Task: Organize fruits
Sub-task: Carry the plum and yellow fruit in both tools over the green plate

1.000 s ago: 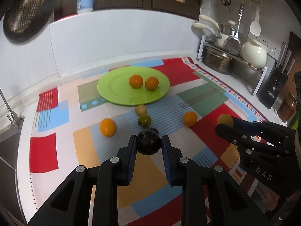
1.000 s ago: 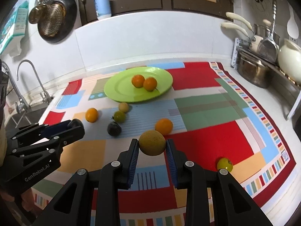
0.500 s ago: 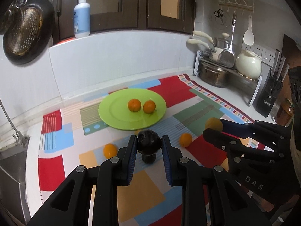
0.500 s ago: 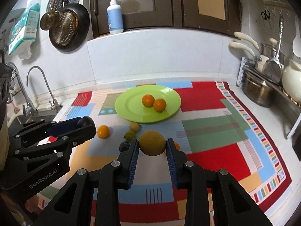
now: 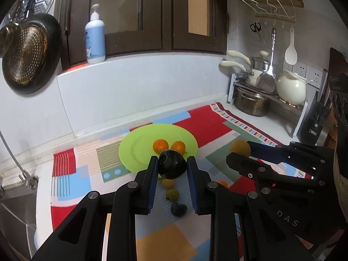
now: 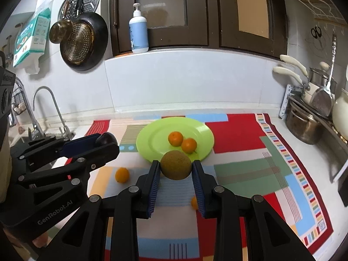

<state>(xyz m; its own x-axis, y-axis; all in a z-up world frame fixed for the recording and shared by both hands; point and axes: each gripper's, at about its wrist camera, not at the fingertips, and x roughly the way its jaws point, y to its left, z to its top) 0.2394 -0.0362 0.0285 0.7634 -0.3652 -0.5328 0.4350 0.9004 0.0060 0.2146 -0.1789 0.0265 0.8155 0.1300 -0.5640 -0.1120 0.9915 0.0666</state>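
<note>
Left claw [image 5: 171,167]: clenched on a glossy dark round plum [image 5: 172,167].
Right claw [image 6: 176,168]: clenched on a brownish-yellow round fruit [image 6: 176,167].
Round lime-green plate [image 6: 152,140]: two small oranges [image 6: 175,138] were held.

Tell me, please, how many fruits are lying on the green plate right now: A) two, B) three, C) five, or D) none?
A: only two oranges, and, rest on the green plate; the dark plum and the brownish round fruit are held above the mat in the left gripper and right gripper.
</note>
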